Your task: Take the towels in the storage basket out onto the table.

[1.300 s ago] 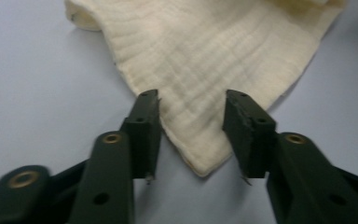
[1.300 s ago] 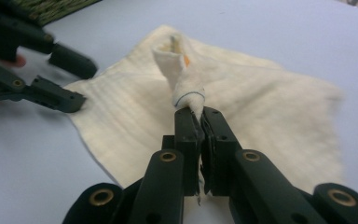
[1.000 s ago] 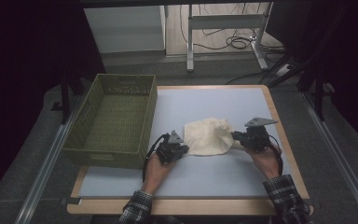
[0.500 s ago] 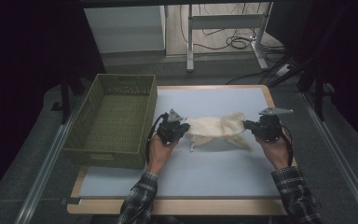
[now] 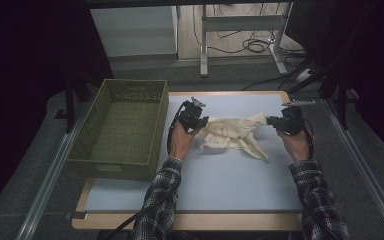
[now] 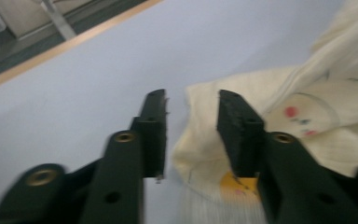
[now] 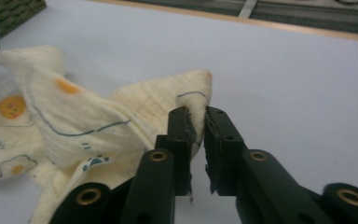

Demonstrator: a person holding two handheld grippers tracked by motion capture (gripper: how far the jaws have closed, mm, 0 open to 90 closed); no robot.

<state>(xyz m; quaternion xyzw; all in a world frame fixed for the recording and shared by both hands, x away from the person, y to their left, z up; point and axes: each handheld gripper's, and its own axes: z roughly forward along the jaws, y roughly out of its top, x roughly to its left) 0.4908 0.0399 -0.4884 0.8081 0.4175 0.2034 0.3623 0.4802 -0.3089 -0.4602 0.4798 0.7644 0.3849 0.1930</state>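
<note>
**A:** So where's the cloth at? I see a cream muslin cloth (image 5: 232, 135) with little printed egg faces, stretched out across the middle of the bench (image 5: 220, 185), one corner trailing down toward the person.

**B:** Yep. It lies just right of the green mesh basket (image 5: 122, 127), not touching it as far as I can tell. The bench top is pale blue with a wooden edge.

**A:** And the left hand-held gripper (image 6: 191, 126)?

**B:** Its jaws have just been opening. In the left gripper view they stand apart, with the cloth's edge lying between them (the pads aren't pressing on it, there's a clear gap on both sides).

**A:** The right hand-held gripper (image 7: 196, 135) looks different though.

**B:** Right, that one has a corner of the cloth sitting between its jaws. They've just been opening a bit too, only a narrow slit so far; the fabric looks loose in there rather than pinched, though it's hard to be sure.

**A:** Sleeves?

**B:** Plaid, both forearms coming in from the bottom.
</note>
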